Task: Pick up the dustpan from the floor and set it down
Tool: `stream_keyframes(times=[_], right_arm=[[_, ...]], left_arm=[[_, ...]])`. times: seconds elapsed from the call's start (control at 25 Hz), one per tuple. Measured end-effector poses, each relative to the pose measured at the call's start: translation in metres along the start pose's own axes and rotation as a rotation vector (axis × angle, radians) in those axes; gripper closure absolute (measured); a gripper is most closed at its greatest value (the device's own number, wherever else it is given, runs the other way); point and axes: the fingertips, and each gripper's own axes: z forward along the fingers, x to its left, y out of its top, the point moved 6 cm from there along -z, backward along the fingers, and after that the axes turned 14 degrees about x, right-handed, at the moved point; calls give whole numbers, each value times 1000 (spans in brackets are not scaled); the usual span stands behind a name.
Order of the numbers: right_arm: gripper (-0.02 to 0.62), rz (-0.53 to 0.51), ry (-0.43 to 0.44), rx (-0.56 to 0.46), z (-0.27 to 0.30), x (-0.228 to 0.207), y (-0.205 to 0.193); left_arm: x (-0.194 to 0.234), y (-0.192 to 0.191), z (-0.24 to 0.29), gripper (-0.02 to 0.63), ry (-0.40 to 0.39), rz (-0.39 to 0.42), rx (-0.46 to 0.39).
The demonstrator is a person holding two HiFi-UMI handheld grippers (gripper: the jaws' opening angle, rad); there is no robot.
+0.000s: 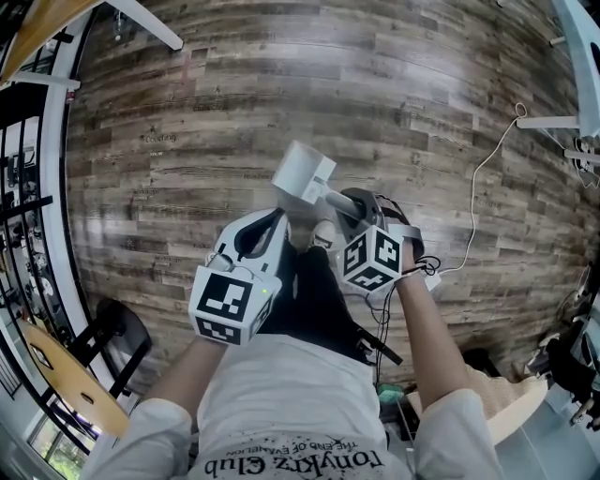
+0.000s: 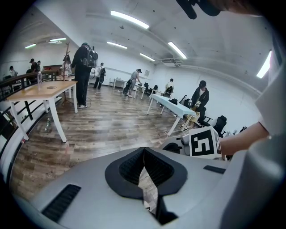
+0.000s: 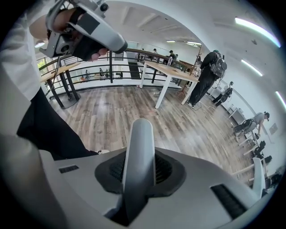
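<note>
The dustpan (image 1: pixel 302 173) is pale grey, its pan end lying out over the wooden floor just ahead of the person's shoes. Its long rounded handle (image 3: pixel 138 161) runs up between the jaws of my right gripper (image 3: pixel 139 169), and the pads press on it from both sides. In the head view the right gripper (image 1: pixel 349 204) sits at the handle's near end, behind its marker cube. My left gripper (image 1: pixel 278 223) hovers beside it on the left, apart from the dustpan. Its pads (image 2: pixel 144 163) meet with nothing between them. Whether the pan touches the floor I cannot tell.
A white cable (image 1: pixel 478 187) trails over the floor at right. White table legs (image 1: pixel 150 23) stand at the far left and a black chair (image 1: pixel 117 328) at the near left. A wooden table (image 2: pixel 40 91) and several people stand farther off in the room.
</note>
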Motion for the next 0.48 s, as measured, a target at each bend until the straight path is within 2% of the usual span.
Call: stream_keyframes(times=[0.48], right_arm=[[512, -12, -48, -21, -11, 8, 0]], left_arm=[[1, -3, -11, 583, 8, 8, -6]])
